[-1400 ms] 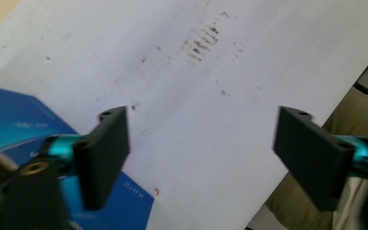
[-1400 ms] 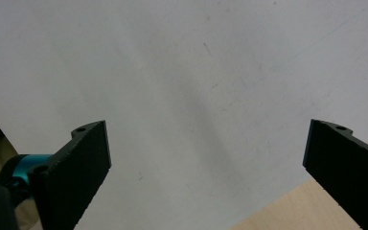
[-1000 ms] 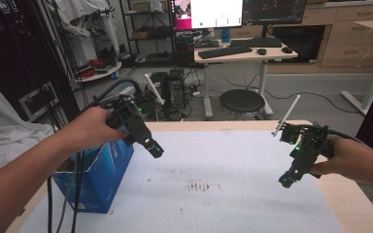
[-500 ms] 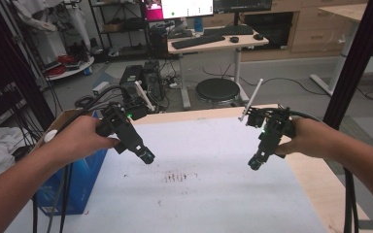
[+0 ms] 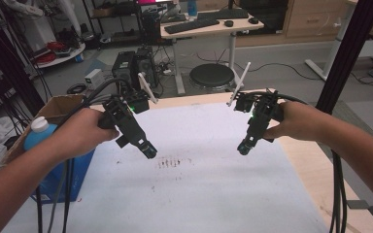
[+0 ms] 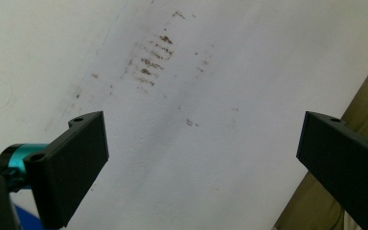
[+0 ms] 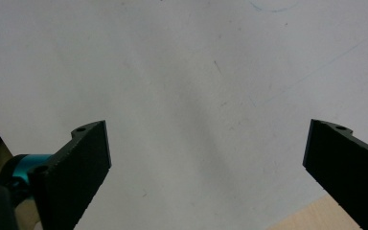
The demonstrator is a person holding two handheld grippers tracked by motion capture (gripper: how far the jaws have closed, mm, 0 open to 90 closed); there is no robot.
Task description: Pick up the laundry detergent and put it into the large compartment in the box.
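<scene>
Held above a white sheet (image 5: 209,194) covering the table (image 5: 301,170): left gripper (image 5: 148,151) at about 9 o'clock, jaws spread wide, nothing between them; right gripper (image 5: 243,148) at about 3 o'clock, likewise wide and empty. Between the two, on the sheet, a patch of brown smudges (image 5: 172,162), nearer the left gripper. At 8 o'clock beside the table, a blue bin (image 5: 65,174) with a white-capped bottle (image 5: 39,127).
</scene>
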